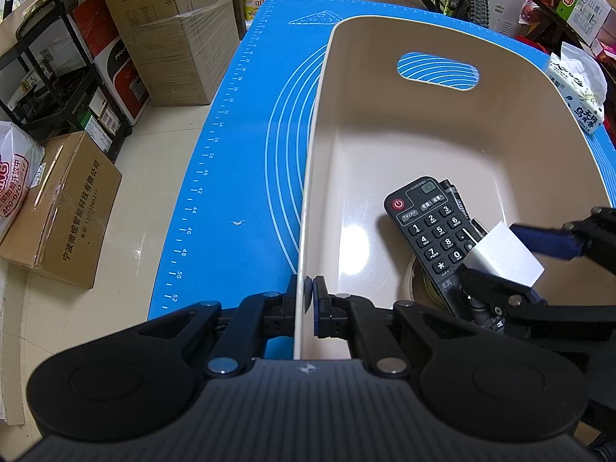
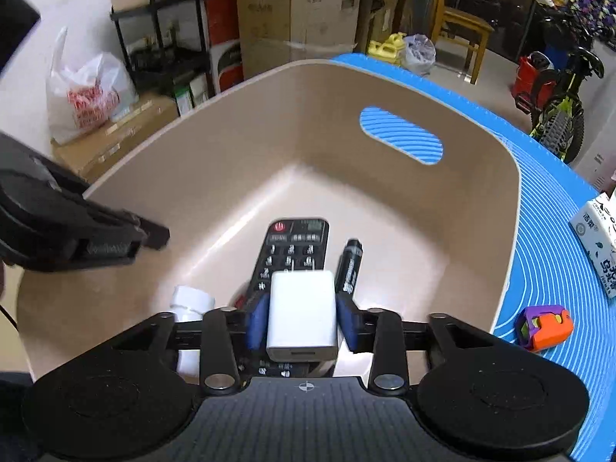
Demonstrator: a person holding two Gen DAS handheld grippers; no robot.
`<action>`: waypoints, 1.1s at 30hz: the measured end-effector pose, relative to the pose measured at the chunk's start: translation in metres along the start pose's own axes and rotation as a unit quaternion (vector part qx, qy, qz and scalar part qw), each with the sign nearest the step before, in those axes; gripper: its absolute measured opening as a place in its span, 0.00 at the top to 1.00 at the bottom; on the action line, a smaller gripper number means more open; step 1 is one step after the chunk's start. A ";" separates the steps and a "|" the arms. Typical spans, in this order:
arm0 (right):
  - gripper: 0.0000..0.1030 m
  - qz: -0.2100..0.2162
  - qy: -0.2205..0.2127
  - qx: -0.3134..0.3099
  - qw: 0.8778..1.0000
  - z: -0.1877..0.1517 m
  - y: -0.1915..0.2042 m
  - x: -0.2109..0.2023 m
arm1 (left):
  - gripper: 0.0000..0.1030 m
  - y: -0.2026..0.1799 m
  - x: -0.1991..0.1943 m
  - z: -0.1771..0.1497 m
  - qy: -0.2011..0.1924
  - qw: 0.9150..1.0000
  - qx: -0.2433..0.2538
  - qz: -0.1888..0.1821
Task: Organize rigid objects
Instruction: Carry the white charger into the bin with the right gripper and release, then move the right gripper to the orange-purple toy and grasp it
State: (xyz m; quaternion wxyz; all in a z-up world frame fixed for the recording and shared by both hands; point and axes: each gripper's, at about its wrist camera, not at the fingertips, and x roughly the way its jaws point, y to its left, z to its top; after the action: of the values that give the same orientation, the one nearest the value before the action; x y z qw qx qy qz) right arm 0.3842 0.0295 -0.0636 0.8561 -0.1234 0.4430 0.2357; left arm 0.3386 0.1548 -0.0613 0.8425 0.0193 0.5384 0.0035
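Over the beige bin (image 2: pixel 481 177), my right gripper (image 2: pixel 302 319) is clamped on a white charger block (image 2: pixel 302 313), both blue pads pressed on its sides, prongs pointing forward. It hangs above the bin floor, not yet released. My left gripper (image 1: pixel 308 300) is pinched narrow on the bin's near wall, one finger outside and one inside, holding it steady on the blue mat (image 1: pixel 231 154).

Already in the bin: black remote (image 1: pixel 427 227), black marker (image 2: pixel 350 265) just beside it, a white cylindrical piece (image 2: pixel 190 300), and what looks like a tape roll (image 1: pixel 417 285) partly under the remote.

Left to do, as far as I can see: drop the charger, then fetch the orange-and-purple toy (image 2: pixel 543 327) on the mat outside the bin's right wall. Tissue pack (image 2: pixel 596 246) is soft, probably not part of it. My call: well past halfway.
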 end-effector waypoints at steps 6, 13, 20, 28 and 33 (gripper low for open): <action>0.35 -0.007 -0.028 -0.020 0.999 -0.003 0.003 -0.010 | 0.93 0.000 0.000 0.000 0.000 1.000 0.000 0.000; 0.23 0.002 -0.084 -0.004 0.996 -0.002 -0.011 -0.041 | 0.93 0.000 0.000 0.000 0.000 1.000 0.000 0.000; 0.14 -0.002 -0.141 0.049 0.989 0.001 -0.045 -0.071 | 0.93 0.000 0.000 0.000 0.000 1.000 0.000 0.000; 0.03 -0.045 -0.168 0.106 0.979 -0.012 -0.097 -0.076 | 0.93 0.000 0.000 0.000 0.000 1.000 0.000 0.000; 0.02 -0.096 -0.152 0.127 0.975 -0.028 -0.130 -0.062 | 0.93 0.000 0.000 0.000 0.000 1.000 0.000 0.000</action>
State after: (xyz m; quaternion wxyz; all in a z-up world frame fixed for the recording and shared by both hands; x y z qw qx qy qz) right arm 0.4004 -0.1119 -0.0293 0.9410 -0.0182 0.3197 0.1098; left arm 0.3387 0.1549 -0.0612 0.8424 0.0193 0.5384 0.0036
